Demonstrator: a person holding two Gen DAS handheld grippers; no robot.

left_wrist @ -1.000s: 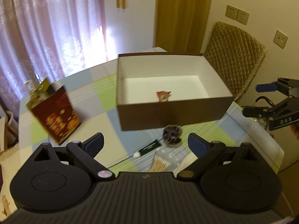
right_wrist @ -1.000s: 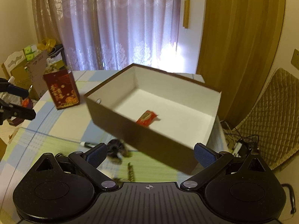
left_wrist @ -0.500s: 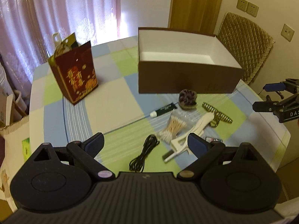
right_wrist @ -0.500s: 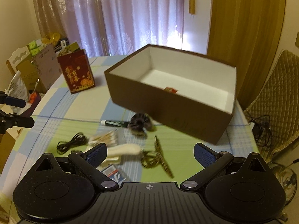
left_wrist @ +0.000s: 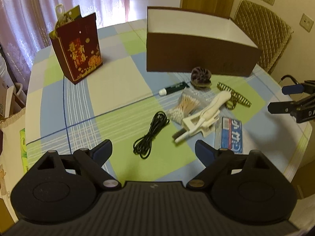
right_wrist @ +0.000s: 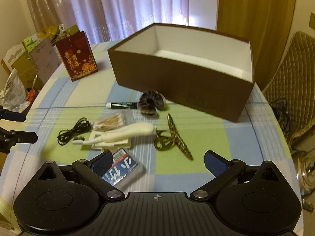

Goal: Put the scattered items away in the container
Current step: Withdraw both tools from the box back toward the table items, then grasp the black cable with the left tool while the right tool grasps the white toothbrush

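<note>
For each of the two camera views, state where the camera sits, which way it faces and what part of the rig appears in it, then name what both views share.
Left wrist: sits on the left gripper, looking across the table at the black cable; right gripper at its right edge.
Right wrist: sits on the right gripper, facing the brown box; left gripper at its left edge.
Shared: box, cable, red gift bag.

Scattered items (right_wrist: 126,133) lie before open, seemingly empty brown box (right_wrist: 177,84).

bare cloth between gift bag (left_wrist: 77,46) and box (left_wrist: 198,54).
</note>
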